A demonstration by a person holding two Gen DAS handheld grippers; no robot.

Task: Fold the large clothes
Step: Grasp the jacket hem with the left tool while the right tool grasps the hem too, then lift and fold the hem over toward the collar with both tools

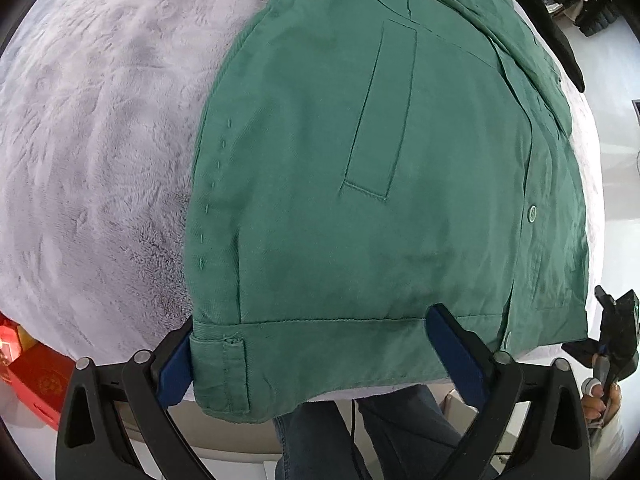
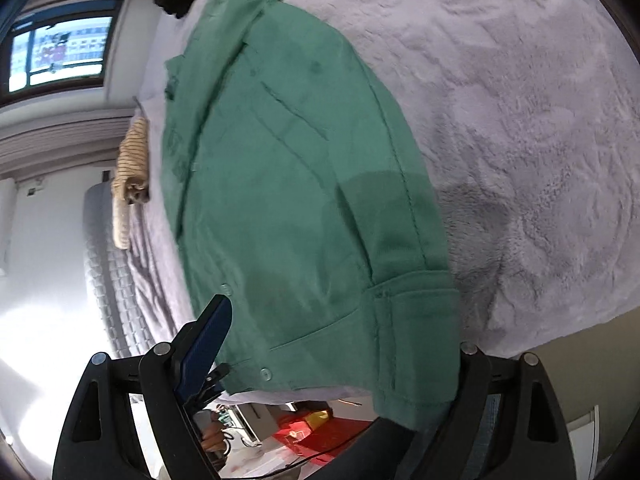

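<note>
green jacket (image 1: 360, 160) lay flat on grey blanket (image 1: 100, 140), collar cut off | left gripper (image 1: 320, 356) wide open astride hem, held nothing | right gripper (image 2: 336, 356) open, one finger hidden

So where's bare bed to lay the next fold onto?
The fleece blanket is bare along the green jacket's cuffed edge. Its buttoned edge is crowded: narrow strip, then mattress edge. Dark clothing lies by the collar.
</note>
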